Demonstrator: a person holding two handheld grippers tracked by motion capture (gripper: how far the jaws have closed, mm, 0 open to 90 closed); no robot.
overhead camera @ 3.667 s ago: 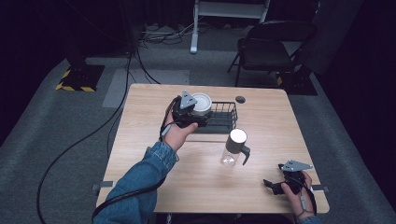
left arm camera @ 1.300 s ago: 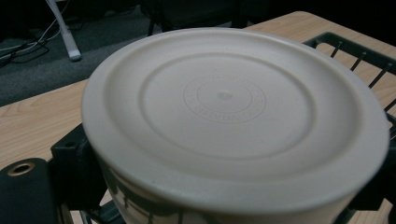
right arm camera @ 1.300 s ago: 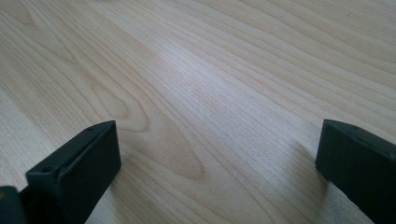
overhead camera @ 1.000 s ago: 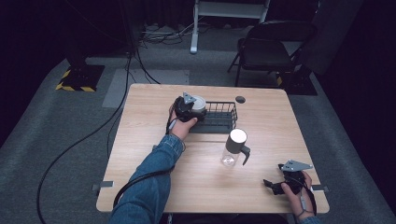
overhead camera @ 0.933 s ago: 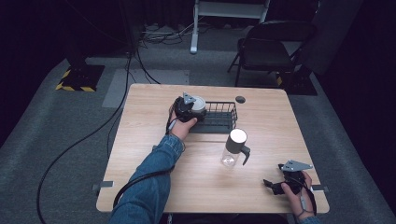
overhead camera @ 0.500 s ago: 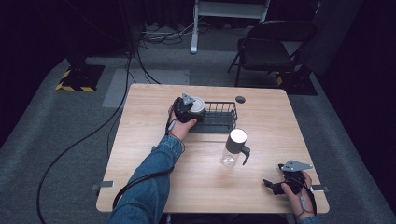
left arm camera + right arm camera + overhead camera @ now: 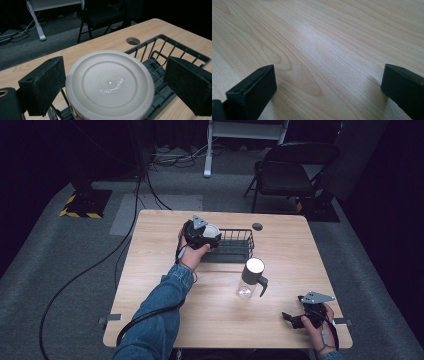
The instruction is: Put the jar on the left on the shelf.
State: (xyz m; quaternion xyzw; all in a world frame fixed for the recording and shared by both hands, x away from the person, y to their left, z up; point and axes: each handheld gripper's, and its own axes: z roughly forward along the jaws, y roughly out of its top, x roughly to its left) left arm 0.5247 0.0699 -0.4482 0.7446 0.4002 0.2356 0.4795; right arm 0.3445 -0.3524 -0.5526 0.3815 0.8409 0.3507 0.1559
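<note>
1 can (image 7: 110, 85) in 1 wire basket (image 7: 180, 53) btwn open left gripper (image 7: 112, 87) jaws; right gripper (image 7: 329, 92) open on table (image 7: 324, 37).

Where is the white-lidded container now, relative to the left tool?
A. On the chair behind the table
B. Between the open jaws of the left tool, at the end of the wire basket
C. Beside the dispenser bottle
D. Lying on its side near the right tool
B: in the left gripper view the container sits between the spread jaws of the left tool, over the wire basket.
</note>
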